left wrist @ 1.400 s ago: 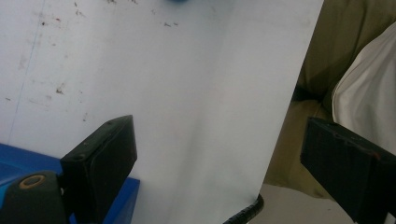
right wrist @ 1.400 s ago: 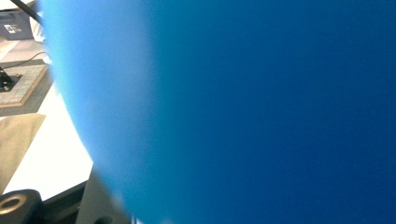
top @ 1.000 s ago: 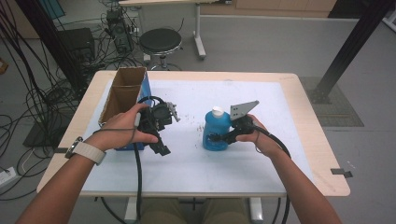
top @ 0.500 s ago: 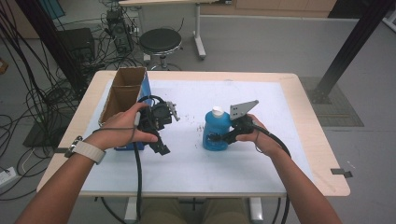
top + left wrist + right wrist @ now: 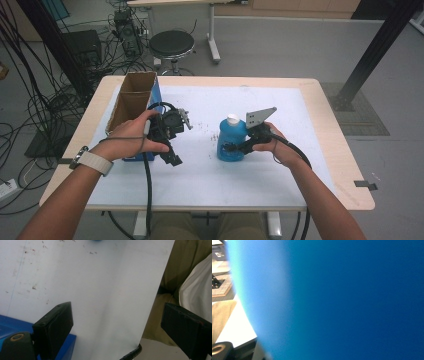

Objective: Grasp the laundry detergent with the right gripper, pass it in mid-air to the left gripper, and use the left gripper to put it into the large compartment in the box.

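Evidently, the blue bottle [image 5: 231, 142] is kept upright on the white mat [image 5: 250, 180], pinched low at its side by the right gripper [image 5: 234, 148], while the left gripper [image 5: 172, 156], spread empty, is parked beside the cardboard box [image 5: 131, 102].

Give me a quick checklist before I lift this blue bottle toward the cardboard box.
1. Right gripper closed on the blue bottle: ok, it clamps the lower body.
2. Bottle upright on the white mat: ok.
3. White cap on: ok; how tight, cannot tell.
4. Left gripper free: ok, jaws open, nothing between them.
5. Cardboard box open on top: ok.
6. Room inside the box: cannot tell.
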Motion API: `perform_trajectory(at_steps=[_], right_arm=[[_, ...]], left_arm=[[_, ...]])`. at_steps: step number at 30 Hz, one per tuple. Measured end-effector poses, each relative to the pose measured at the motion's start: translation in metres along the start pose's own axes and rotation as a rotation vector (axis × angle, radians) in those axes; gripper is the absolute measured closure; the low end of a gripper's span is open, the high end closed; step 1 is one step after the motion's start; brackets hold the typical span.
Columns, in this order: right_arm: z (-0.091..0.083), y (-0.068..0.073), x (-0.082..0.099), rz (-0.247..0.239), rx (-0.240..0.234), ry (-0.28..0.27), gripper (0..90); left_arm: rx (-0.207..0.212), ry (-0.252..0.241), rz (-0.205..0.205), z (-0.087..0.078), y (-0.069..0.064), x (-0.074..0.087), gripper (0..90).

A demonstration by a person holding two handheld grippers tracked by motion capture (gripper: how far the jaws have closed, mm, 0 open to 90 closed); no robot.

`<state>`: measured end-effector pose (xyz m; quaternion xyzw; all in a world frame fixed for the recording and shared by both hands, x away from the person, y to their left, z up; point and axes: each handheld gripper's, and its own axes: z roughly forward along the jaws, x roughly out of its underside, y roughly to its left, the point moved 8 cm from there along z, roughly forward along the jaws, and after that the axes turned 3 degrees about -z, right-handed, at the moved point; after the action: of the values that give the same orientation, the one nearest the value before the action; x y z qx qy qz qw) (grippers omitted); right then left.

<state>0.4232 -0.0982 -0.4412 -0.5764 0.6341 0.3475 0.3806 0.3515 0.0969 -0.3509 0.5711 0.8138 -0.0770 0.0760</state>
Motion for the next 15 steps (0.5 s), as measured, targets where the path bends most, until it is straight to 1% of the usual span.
perform_trajectory(at_steps=[15], right_arm=[[0.0001,-0.0001,0.0001,0.004,-0.001,-0.001,42.3]], left_arm=[[-0.003,-0.007,-0.003,-0.0012,0.0002,-0.0003,11.2]])
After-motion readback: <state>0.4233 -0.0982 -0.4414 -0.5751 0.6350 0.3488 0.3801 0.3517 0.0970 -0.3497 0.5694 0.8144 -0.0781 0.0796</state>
